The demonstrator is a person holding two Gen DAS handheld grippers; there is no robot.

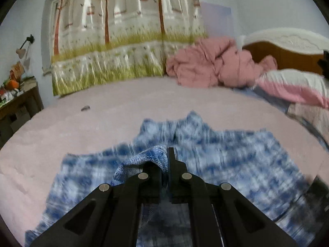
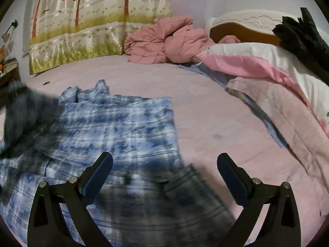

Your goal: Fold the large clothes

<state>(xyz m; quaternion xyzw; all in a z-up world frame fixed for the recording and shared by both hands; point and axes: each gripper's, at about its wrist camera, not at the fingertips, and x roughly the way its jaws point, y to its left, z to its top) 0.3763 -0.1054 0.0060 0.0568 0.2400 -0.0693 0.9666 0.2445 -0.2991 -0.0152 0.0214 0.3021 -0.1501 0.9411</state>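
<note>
A big blue and white checked shirt (image 2: 115, 123) lies spread out on the pink bed sheet (image 2: 205, 113). The left gripper (image 1: 167, 154) pinches a fold of the shirt tight. The right gripper (image 2: 164, 160) is wide apart above the shirt's edge, holding nothing.

The left gripper (image 1: 167, 154) points slightly downward with its jaws clamped together on a fold of blue cloth, while the right gripper (image 2: 164, 160) hovers, tilted downward, jaws spread wide and empty.
</note>
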